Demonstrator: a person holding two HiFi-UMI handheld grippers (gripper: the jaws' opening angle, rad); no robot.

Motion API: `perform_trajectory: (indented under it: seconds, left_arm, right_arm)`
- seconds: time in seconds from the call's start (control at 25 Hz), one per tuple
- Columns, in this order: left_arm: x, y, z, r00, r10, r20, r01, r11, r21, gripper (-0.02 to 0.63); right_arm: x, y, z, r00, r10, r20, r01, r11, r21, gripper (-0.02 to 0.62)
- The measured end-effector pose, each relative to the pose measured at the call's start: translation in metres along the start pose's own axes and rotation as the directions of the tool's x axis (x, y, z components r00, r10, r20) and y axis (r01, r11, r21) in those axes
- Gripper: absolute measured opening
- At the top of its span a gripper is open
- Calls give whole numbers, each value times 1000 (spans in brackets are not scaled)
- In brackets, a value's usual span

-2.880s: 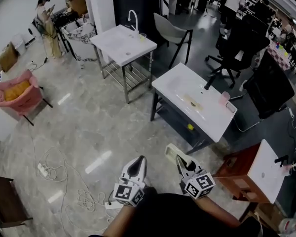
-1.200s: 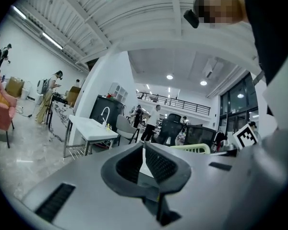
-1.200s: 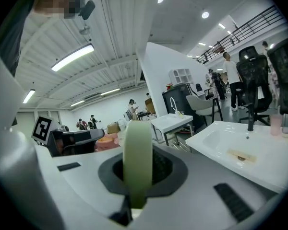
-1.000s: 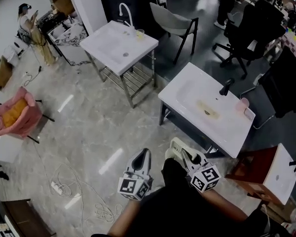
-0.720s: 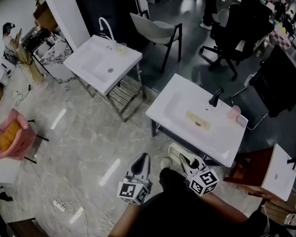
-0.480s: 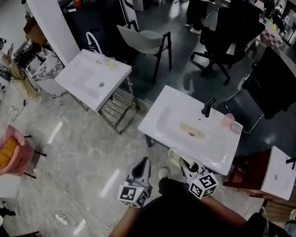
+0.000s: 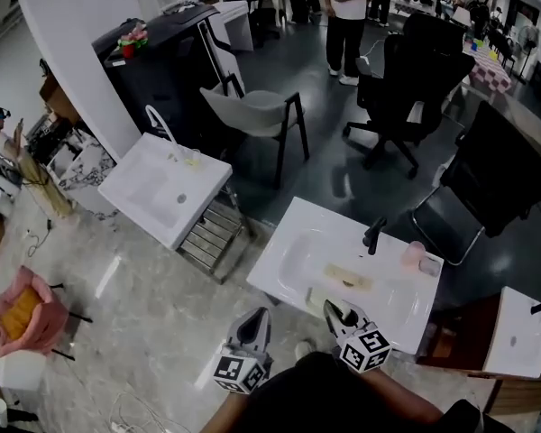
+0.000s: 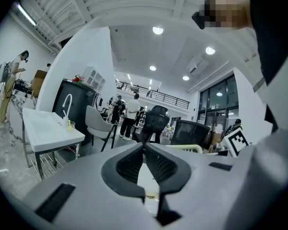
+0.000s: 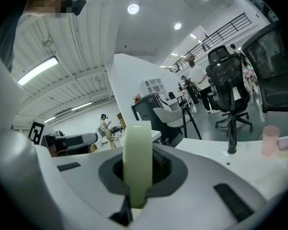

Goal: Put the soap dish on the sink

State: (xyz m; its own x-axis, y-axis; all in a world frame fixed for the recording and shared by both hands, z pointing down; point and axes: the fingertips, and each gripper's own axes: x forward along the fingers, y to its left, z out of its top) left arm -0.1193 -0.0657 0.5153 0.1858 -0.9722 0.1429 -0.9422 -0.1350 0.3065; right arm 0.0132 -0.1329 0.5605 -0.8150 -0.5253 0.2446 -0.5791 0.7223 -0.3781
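Soap dish (image 9: 137, 157) gripped on edge between the right gripper (image 7: 337, 311) jaws, at the near edge of the sink (image 7: 392, 309).
Left gripper (image 7: 254, 321) hangs closed on nothing. Best, I'd say, to reach over the bare near-right counter, clear of tap (image 7: 373, 235) and pink cup (image 7: 413, 253), lay the dish flat, and release low.

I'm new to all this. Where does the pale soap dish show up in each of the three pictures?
Head view: the soap dish is at bottom centre, by the front edge of the near sink.
Left gripper view: the soap dish shows as a pale rim right of centre, beyond the jaws.
Right gripper view: the soap dish stands edge-on in the middle, clamped between the jaws.
Shared landmark: the black office chair.
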Motion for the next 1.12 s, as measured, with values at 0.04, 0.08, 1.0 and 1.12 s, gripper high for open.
perform_trajectory:
  seconds: [0.04,0.08,1.0,1.12]
  left_arm:
    - [7,2,0,1000,-2,-4,2,1000,1,20]
    - [13,3,1,1000,-4,-6,4,1000,1,20]
    - [137,59,8,975,-194,-112,189,980,-52,20]
    - [154,77,8,970,-210,-122,204,977,-64,20]
  right_arm:
    - [3,-5,3,1000,-5,3,5,1000,5,6]
    - [7,-10,7,1000,-9,4,9,1000,8,6]
    - [146,-84,45,991,-129,-34,133,972,192,6]
    - [175,-92,48,990,-133,-56,141,971,193,6]
